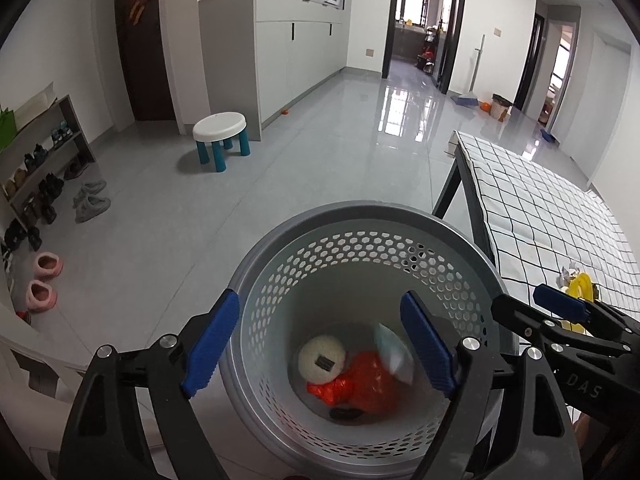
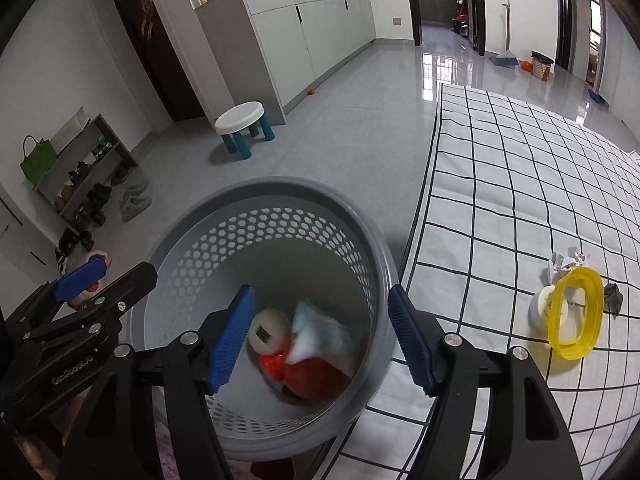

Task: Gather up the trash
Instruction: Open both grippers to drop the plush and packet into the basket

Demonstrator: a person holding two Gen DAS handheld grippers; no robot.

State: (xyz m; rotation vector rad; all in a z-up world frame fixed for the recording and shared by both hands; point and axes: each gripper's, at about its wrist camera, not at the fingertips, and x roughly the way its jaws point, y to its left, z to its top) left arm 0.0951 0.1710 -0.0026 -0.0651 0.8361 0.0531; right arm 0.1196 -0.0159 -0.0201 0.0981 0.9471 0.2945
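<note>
A grey perforated trash basket (image 1: 360,216) stands on the floor beside the table; it also shows in the right wrist view (image 2: 280,188). Inside lie a cream ball (image 1: 322,358), an orange-red bag (image 1: 360,384) and a pale blue-white wrapper (image 2: 320,334), blurred. My left gripper (image 1: 320,344) is open and empty above the basket's mouth. My right gripper (image 2: 322,334) is open and empty above it too. On the checked tablecloth (image 2: 500,184) remain a yellow ring-shaped lid (image 2: 576,314), a white cup (image 2: 540,308) and crumpled paper (image 2: 568,260).
A white stool with teal legs (image 1: 220,132) stands on the tiled floor. A shoe rack (image 1: 36,168) and pink slippers (image 1: 44,276) are at the left. Grey cabinets (image 1: 288,52) line the back wall. A broom (image 1: 468,96) and small bin (image 1: 500,106) stand far right.
</note>
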